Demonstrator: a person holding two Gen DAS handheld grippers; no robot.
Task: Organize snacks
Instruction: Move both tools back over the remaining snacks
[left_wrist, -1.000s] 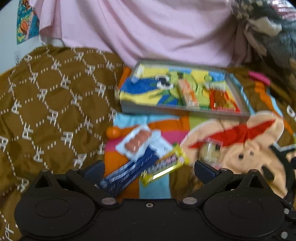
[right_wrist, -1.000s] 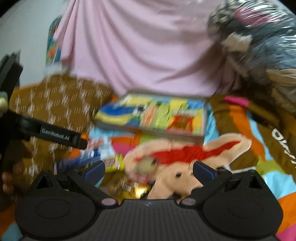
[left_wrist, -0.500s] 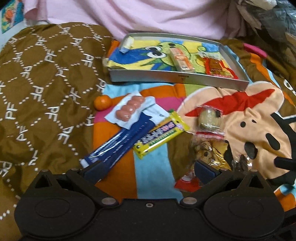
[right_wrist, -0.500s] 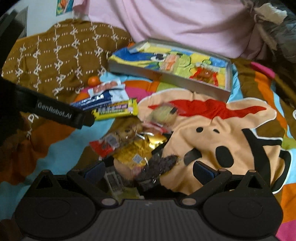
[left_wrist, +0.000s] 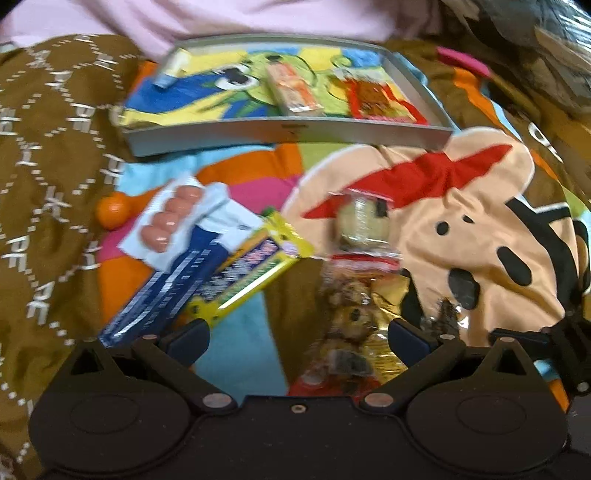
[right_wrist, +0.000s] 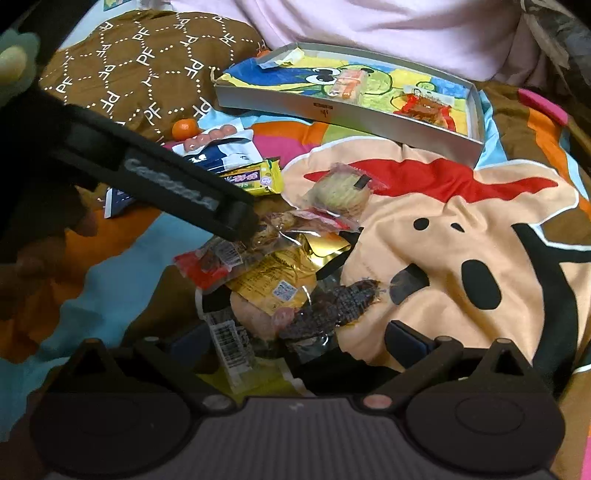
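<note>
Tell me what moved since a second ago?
Both claws came down and closer to the snack pile. The left claw now sits low over its wrappers, and its finger reaches in from the left in the right view. The right claw is open right at the pile. Neither holds anything. The tray, orange and yellow bar stayed put.

Bright cartoon-print blanket (right_wrist: 461, 236) covers surface; brown patterned cloth (right_wrist: 147, 66) at left, pink fabric (right_wrist: 369, 26) draped behind; dim indoor light.
</note>
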